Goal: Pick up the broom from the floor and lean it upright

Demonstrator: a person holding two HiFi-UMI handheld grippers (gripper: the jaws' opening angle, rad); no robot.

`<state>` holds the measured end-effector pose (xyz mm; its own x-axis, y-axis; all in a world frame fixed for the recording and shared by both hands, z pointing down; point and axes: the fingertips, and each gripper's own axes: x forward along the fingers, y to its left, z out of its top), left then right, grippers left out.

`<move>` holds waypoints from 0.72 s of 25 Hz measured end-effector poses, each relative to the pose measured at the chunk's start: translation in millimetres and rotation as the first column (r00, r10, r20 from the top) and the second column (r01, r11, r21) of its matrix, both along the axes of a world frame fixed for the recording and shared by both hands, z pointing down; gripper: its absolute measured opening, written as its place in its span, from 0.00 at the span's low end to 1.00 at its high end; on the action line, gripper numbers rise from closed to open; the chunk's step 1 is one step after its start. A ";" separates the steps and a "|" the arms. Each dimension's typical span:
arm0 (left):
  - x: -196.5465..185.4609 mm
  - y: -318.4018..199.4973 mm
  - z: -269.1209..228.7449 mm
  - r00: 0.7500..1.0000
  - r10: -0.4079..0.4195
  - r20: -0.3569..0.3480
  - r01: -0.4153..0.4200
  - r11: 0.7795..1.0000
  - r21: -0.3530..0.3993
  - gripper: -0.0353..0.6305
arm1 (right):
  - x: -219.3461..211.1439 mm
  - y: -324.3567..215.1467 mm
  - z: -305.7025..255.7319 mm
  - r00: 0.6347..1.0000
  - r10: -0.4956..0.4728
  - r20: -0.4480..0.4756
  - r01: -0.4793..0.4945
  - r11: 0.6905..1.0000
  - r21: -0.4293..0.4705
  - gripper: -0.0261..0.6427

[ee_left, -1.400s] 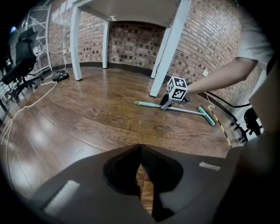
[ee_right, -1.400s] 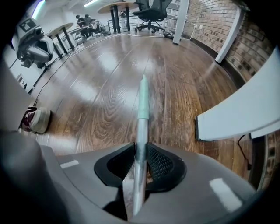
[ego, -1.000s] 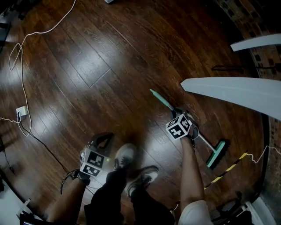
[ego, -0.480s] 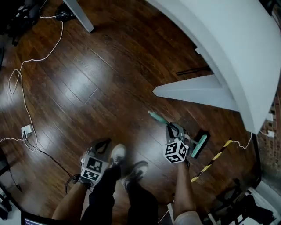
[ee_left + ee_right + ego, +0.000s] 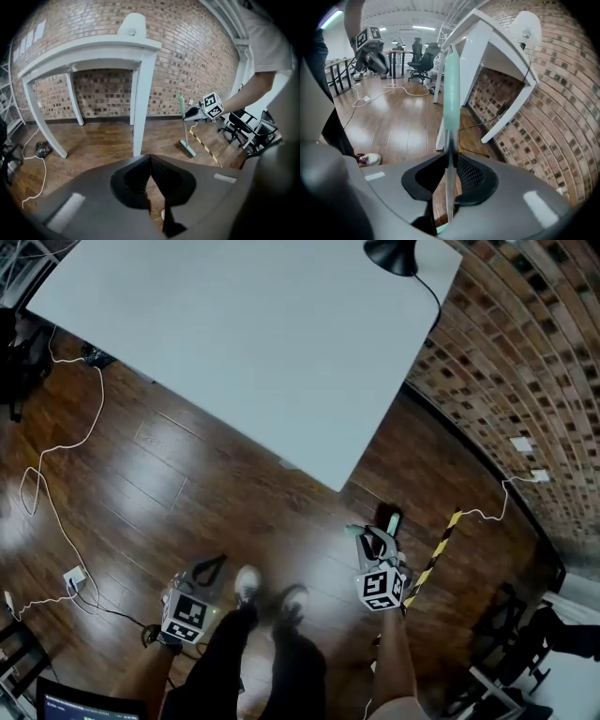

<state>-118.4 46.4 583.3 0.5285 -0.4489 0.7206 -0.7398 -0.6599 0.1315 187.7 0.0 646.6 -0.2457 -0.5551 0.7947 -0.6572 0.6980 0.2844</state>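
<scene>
Clamped between the jaws of the right gripper point(image 5: 450, 161): silver-shafted broom with mint-green grip point(image 5: 451, 89), shaft upright, grip at the top, green head down near the dark wooden floor point(image 5: 187, 484). Held out at the person's right on a bare forearm, angled downward. Left gripper point(image 5: 150, 159) alongside, well apart from the broom, jaws together on nothing. Just ahead, a large white table point(image 5: 234, 352); beyond, a red-brick wall point(image 5: 506, 381); beside the broom head, yellow-and-black striped floor tape point(image 5: 436, 557).
</scene>
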 end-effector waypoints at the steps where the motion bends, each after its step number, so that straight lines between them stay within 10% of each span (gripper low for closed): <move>1: 4.8 -6.3 -12.4 1.000 0.006 -0.009 -0.006 1.000 0.020 0.06 | 5.1 0.1 -7.4 1.000 0.017 0.005 -0.017 1.000 0.008 0.17; 18: 118.1 -57.2 -99.9 0.998 -0.030 -0.055 0.038 0.986 0.159 0.06 | 31.3 -49.1 -62.6 0.958 0.157 0.238 -0.185 0.977 0.103 0.17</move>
